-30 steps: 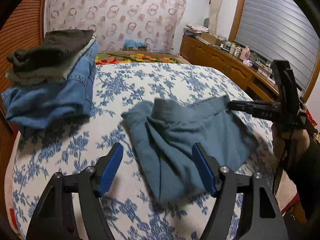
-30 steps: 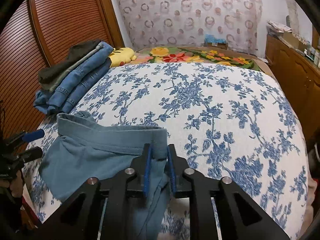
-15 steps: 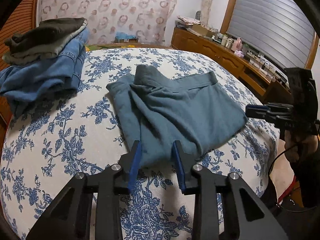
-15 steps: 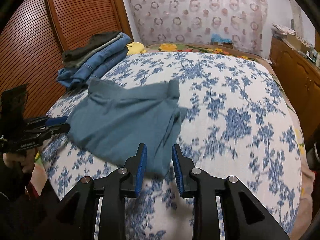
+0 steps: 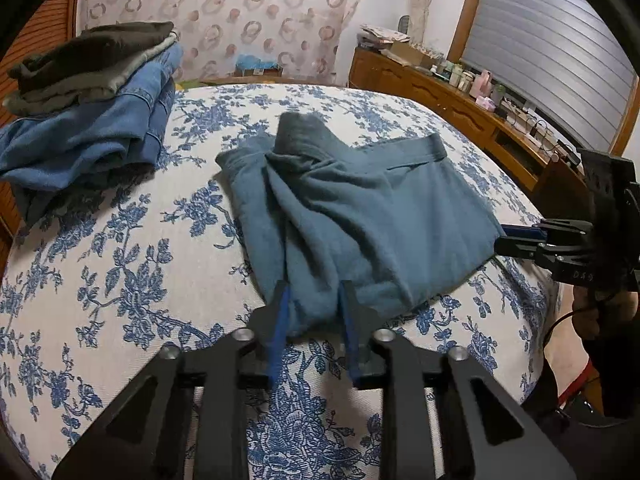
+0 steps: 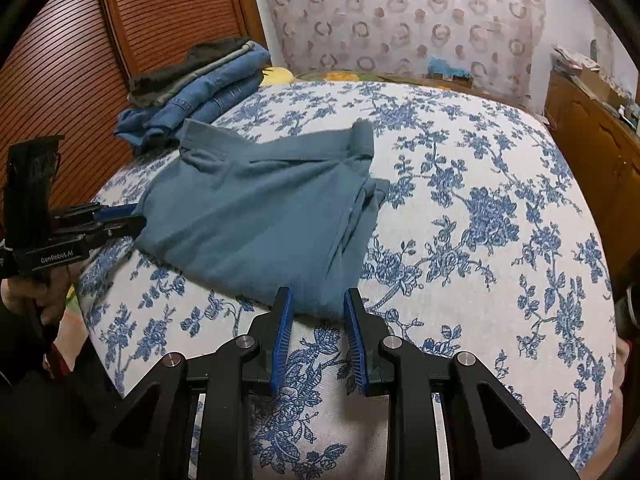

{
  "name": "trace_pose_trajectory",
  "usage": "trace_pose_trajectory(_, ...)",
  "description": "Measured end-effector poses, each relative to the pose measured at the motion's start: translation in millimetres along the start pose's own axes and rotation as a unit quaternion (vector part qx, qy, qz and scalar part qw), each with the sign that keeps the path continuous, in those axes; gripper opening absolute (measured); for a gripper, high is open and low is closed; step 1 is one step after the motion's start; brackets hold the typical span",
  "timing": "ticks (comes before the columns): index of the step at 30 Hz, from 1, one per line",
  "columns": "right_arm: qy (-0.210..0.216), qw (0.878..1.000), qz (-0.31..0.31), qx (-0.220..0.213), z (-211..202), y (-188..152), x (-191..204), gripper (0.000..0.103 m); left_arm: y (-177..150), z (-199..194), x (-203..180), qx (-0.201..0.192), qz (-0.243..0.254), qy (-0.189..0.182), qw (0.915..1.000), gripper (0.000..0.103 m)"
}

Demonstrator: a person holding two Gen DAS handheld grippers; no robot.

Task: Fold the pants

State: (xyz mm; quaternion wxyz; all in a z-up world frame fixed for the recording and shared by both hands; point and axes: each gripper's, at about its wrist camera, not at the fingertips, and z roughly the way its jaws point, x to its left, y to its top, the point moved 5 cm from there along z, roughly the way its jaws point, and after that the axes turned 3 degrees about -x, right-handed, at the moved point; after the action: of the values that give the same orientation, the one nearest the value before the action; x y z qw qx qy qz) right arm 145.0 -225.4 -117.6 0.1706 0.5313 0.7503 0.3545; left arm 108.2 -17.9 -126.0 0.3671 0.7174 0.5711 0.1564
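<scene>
Pants (image 5: pixel 360 216) lie half-folded on the bed (image 5: pixel 120 264) at twelve o'clock of both our part-open, empty claws, left claw (image 5: pixel 314 300) and right claw (image 6: pixel 318 306) each bracketing a near edge.

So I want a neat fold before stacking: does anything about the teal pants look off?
Yes. The teal pants lie rumpled: a waistband corner is flipped up into a hump, and diagonal creases run down the left side, so the edges don't line up.

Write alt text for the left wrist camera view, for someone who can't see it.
The left gripper, jaws open, straddles the near edge of folded teal pants on a blue-floral bedspread. The right gripper meets the pants' right edge; a stack of folded clothes sits far left.
</scene>
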Motion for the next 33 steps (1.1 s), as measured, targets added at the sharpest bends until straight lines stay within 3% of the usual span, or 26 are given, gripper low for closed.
trace_pose_trajectory(1, 0.001, 1.000, -0.001, -0.002, -0.2, 0.4, -0.1, 0.027, 0.4, -0.6, -2.1, -0.002, 0.002, -0.002, 1.0000, 0.013)
trace_pose_trajectory(3, 0.007, 1.000, -0.002, -0.004, -0.8, 0.1, 0.4, 0.014, 1.9, -4.9, -3.0, -0.012, 0.002, 0.002, 0.9999, 0.010)
trace_pose_trajectory(6, -0.005, 1.000, -0.013, -0.016, -7.4, -0.2, -0.7, 0.006, 4.7, -13.6, 1.1, -0.027, 0.003, 0.011, 0.9996, 0.009)
trace_pose_trajectory(23, -0.001, 1.000, -0.015, -0.024, -31.8, -9.5, 6.0, 0.005, 0.9, -42.4, 6.6, -0.045, -0.002, 0.018, 0.9988, 0.006)
trace_pose_trajectory(24, -0.001, 1.000, -0.013, -0.023, -30.9, -8.9, 5.4, 0.005, 2.3, -40.3, 8.1, -0.044, -0.004, 0.017, 0.9989, 0.007)
trace_pose_trajectory(27, -0.001, 1.000, -0.010, -0.022, -28.7, -8.5, 4.7, 0.005, 2.9, -31.0, 11.0, -0.031, -0.015, 0.014, 0.9993, 0.031)
trace_pose_trajectory(33, -0.001, 1.000, -0.006, -0.020, -23.8, -7.8, 3.0, 0.005, 5.7, -17.1, 3.2, -0.028, -0.011, 0.010, 0.9995, 0.033)
